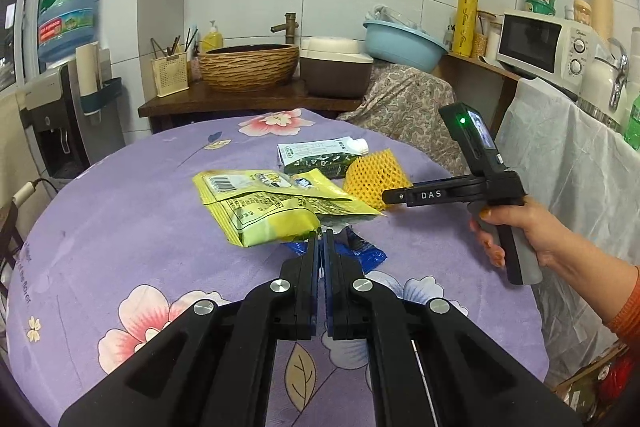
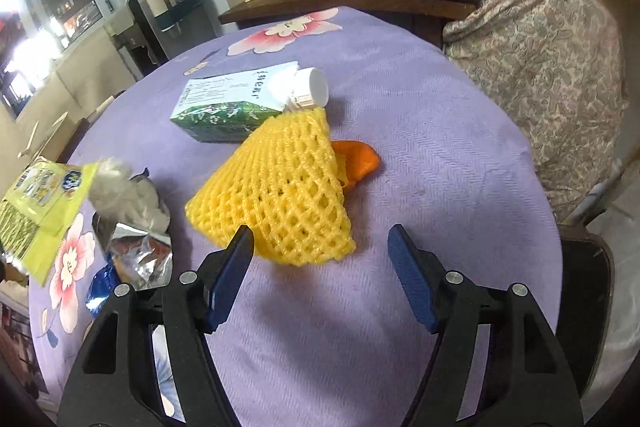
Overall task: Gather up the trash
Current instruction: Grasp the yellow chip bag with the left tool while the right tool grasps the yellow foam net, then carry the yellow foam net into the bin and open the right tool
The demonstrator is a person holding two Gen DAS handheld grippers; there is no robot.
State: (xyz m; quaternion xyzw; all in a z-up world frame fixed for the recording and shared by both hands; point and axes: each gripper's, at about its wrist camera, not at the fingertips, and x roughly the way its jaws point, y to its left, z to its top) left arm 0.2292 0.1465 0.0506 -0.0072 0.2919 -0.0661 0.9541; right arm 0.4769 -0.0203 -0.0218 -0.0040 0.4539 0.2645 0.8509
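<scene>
Several bits of trash lie in a cluster around the middle of the round table's purple flowered cloth [image 1: 132, 187]. My left gripper [image 1: 321, 241] has its jaws pinched almost together on the near corner of the yellow-green plastic snack bag [image 1: 264, 215], whose edge sits between the blue pads. Under that corner I see a crumpled blue wrapper [image 1: 360, 251] with a silver foil lining [image 2: 136, 251], and a wad of white tissue [image 2: 120, 187] just beside it. Toward the far edge lies a green-and-white drink carton with a white screw cap [image 2: 228, 107], on its side. Touching the carton's cap end is a yellow foam mesh fruit sleeve [image 2: 284, 191], and a piece of orange peel [image 2: 356, 159] pokes out from under its right side. My right gripper [image 2: 320, 251] hangs with its jaws spread wide and holding nothing, its left fingertip [image 2: 240, 247] over the sleeve's near edge. From the left wrist view I see the right hand [image 1: 516, 231] gripping that tool's handle over the table's right edge.
</scene>
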